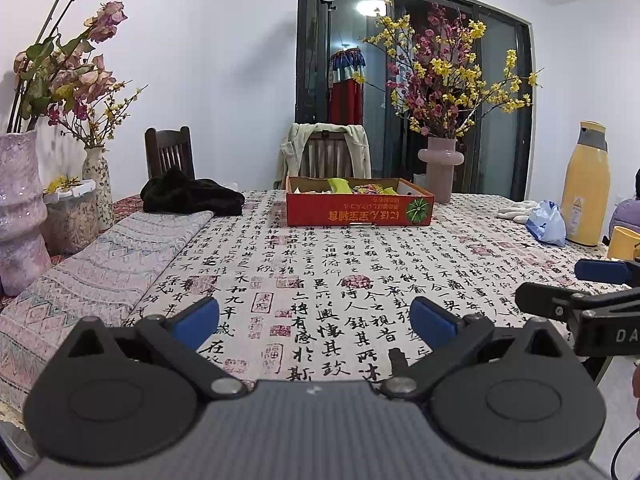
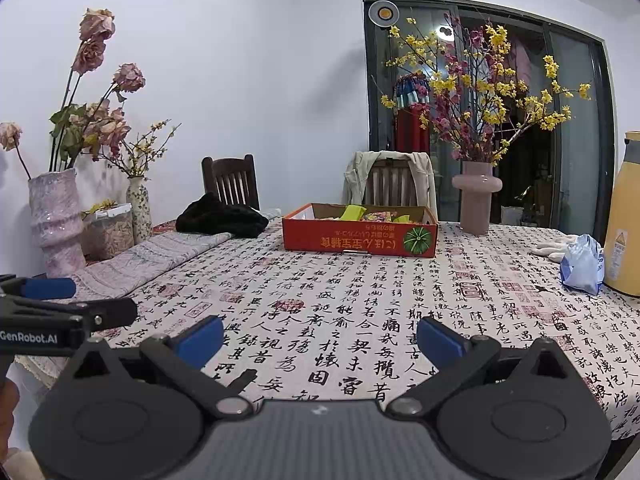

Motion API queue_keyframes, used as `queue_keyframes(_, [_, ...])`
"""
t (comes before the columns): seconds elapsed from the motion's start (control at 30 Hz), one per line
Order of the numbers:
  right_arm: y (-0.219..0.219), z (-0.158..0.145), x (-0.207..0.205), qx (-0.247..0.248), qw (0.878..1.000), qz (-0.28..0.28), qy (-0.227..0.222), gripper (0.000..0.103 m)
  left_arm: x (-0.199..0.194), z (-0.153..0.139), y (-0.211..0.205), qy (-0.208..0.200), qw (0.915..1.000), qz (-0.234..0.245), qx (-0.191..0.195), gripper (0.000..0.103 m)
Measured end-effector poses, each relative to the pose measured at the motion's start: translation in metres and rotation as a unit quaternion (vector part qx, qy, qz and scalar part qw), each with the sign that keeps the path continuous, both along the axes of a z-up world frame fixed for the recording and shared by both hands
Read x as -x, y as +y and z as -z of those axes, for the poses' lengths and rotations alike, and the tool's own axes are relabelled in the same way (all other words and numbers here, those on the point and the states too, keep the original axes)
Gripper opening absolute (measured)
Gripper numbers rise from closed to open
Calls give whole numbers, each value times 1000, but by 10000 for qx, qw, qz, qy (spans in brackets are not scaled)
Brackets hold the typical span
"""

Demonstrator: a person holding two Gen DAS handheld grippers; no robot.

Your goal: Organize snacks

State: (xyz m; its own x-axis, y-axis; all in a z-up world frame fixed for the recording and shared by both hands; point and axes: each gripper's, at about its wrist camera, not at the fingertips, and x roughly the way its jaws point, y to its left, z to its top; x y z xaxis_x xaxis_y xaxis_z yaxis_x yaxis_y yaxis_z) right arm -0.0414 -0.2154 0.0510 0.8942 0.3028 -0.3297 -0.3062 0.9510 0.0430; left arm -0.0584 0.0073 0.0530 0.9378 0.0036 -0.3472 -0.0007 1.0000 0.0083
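Note:
A red cardboard box [image 1: 360, 209] [image 2: 358, 237] stands at the far middle of the table, with several snack packets [image 1: 362, 188] [image 2: 362, 214] in green, yellow and red wrappers inside it. My left gripper [image 1: 314, 320] is open over the near part of the tablecloth, nothing between its blue pads. My right gripper [image 2: 320, 340] is open too and holds nothing. Both are well short of the box. Each gripper shows at the edge of the other's view: the right one [image 1: 560, 284] at the right, the left one [image 2: 88, 300] at the left.
A table with a calligraphy-print cloth [image 1: 320, 264] carries a black garment [image 1: 192, 196], a folded patterned cloth [image 1: 104, 264], vases of flowers [image 1: 440, 174] [image 2: 56, 220], a yellow thermos [image 1: 586, 188], a blue bag [image 2: 582, 266] and white gloves [image 1: 516, 210]. Two chairs stand behind.

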Motion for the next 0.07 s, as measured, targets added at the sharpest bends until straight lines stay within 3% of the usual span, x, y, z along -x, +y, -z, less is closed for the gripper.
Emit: queue_keyframes(0.07, [0, 0, 0, 3, 10000, -4, 10, 103, 4, -2, -3, -108, 9999, 39, -76, 103])
